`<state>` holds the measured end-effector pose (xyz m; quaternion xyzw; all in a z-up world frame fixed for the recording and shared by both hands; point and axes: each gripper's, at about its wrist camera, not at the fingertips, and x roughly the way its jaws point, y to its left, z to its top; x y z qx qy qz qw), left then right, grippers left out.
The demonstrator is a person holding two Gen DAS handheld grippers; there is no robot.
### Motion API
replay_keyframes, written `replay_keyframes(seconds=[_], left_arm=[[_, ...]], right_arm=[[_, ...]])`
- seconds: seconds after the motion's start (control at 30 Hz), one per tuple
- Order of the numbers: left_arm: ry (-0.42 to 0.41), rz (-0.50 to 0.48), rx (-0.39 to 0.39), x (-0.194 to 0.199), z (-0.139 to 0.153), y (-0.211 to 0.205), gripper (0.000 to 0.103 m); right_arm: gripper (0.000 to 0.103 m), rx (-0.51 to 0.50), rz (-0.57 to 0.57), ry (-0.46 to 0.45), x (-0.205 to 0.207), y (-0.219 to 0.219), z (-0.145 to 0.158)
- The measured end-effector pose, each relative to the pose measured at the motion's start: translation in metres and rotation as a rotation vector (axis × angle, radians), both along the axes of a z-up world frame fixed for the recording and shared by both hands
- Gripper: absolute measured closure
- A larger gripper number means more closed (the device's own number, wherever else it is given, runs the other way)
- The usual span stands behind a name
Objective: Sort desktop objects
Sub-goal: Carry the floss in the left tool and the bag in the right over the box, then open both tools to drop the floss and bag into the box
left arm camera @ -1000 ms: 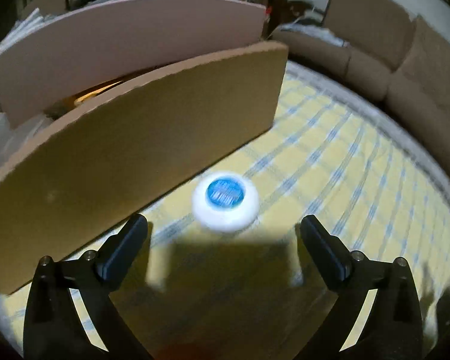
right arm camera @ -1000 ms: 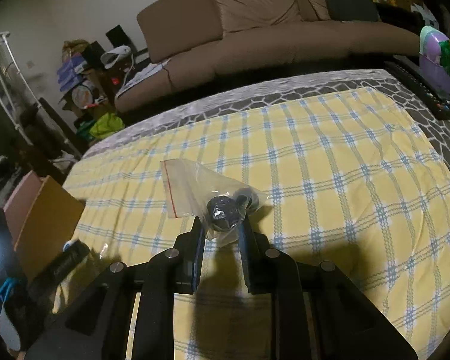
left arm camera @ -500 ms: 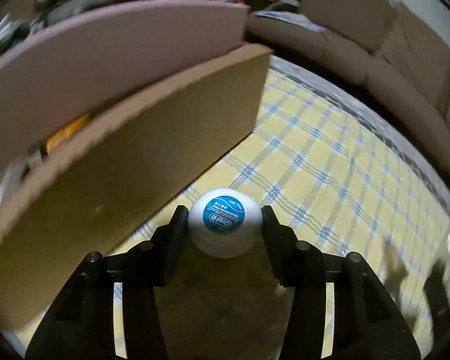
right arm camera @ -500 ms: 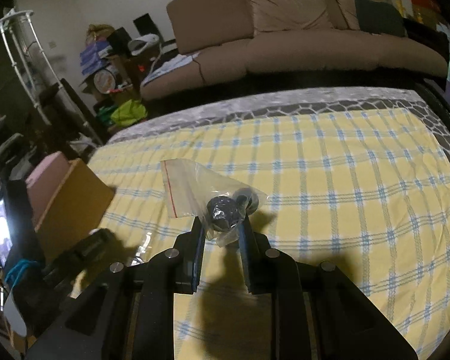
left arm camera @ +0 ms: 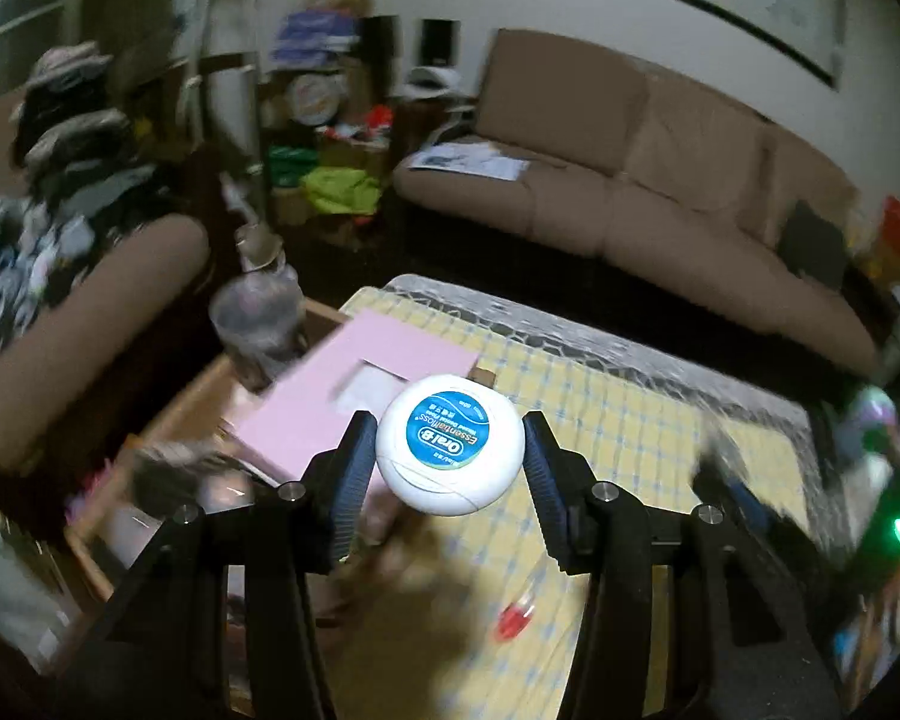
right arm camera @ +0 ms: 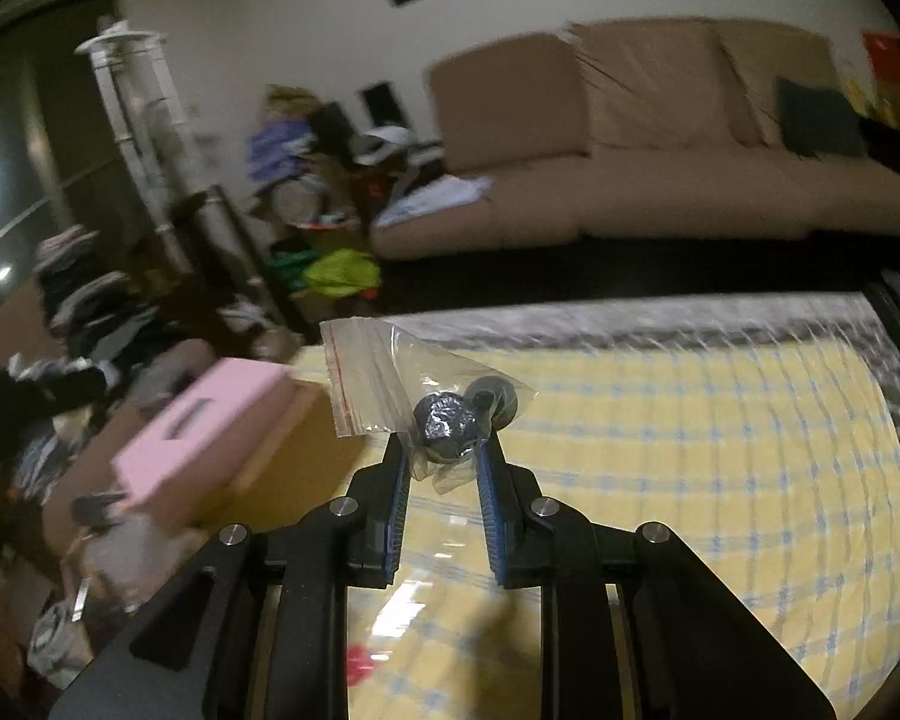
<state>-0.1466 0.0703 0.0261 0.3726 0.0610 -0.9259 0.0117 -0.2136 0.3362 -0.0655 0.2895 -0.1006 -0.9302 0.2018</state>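
Two claws, each loaded.

Left wrist view: left claw (left arm camera: 449, 447) is clamped on a white round floss container (left arm camera: 450, 444), blue Oral-B label facing the camera. Both pads press its sides and it is up in the air, clear of the tabletop (left arm camera: 630, 420). Below and behind it is the yellow checked cloth, with a grey patterned border at the far edge. A pink box (left arm camera: 354, 396) with a rectangular slot in its top sits left of the container, a brown cardboard box edge just beside it. A small red item (left arm camera: 513, 621) lies on the cloth under the claw, too blurred to identify. Brown sofa (left arm camera: 630, 180) across the back, with papers on its left seat. Cluttered pile to its left. Heavy motion blur at the frame edges.

Right wrist view: right claw (right arm camera: 444, 450) is set narrow, pinching a clear zip bag (right arm camera: 384, 378) with a red seal line. Dark round parts sit inside the bag, right at the fingertips, and the bag's flat end sticks up to the left. The bag is off the tabletop (right arm camera: 720, 450). The pink box (right arm camera: 198, 426) sits on the cardboard box (right arm camera: 294, 462) at left. The same sofa (right arm camera: 660, 180) is at the back.
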Motion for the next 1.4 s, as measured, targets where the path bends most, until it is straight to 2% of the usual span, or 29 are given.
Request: replay_keyframes(seconds=[0.07,0.13,0.27,0.33,0.4,0.47,0.57,0.63,0.7,0.8,0.93,1.03,1.13,1.23,1.33,1.4], left_arm=[[-0.026,-0.115,-0.006,0.008,0.016,-0.029,0.057],[-0.021,-0.147,0.005,0.013,0.021,-0.063,0.057],[-0.041,-0.081,-0.042,0.001,-0.001,-0.115,0.057],[-0.100,-0.036,0.014,-0.020,-0.023,-0.140,0.057],[-0.132,-0.003,0.045,-0.030,-0.041,-0.153,0.057],[-0.164,0.022,0.013,-0.046,-0.060,-0.155,0.057],[-0.207,0.001,-0.002,-0.065,-0.081,-0.161,0.057],[-0.230,-0.006,0.042,-0.066,-0.096,-0.162,0.057],[-0.242,-0.019,0.089,-0.070,-0.105,-0.169,0.057],[-0.240,-0.025,0.104,-0.068,-0.106,-0.175,0.057],[-0.250,-0.028,0.150,-0.069,-0.108,-0.182,0.057],[-0.239,-0.030,0.184,-0.073,-0.108,-0.186,0.057],[-0.246,-0.016,0.200,-0.075,-0.112,-0.191,0.057],[-0.270,-0.011,0.213,-0.077,-0.117,-0.191,0.057],[-0.267,0.009,0.146,-0.073,-0.115,-0.185,0.055],[-0.271,0.001,0.133,-0.068,-0.108,-0.181,0.043]], right_arm=[[0.082,-0.009,0.093,0.024,0.010,-0.022,0.011],[0.082,-0.020,0.191,0.040,0.019,-0.045,0.017],[0.082,-0.022,0.393,0.035,0.033,-0.107,0.009],[0.082,-0.024,0.494,0.010,0.037,-0.140,-0.005],[0.082,0.029,0.529,0.000,0.044,-0.164,-0.017],[0.082,0.082,0.566,-0.007,0.050,-0.185,-0.029],[0.082,0.146,0.558,-0.019,0.053,-0.197,-0.046],[0.082,0.169,0.538,-0.026,0.049,-0.199,-0.053],[0.082,0.168,0.523,-0.045,0.042,-0.198,-0.062],[0.081,0.106,0.534,-0.077,0.038,-0.197,-0.072],[0.082,0.110,0.535,-0.048,0.049,-0.200,-0.064],[0.082,0.058,0.621,-0.037,0.059,-0.209,-0.050],[0.082,0.116,0.641,-0.015,0.072,-0.223,-0.046],[0.080,0.180,0.603,-0.008,0.074,-0.232,-0.053],[0.075,0.200,0.576,-0.002,0.075,-0.231,-0.054],[0.062,0.208,0.562,0.015,0.077,-0.230,-0.050]])
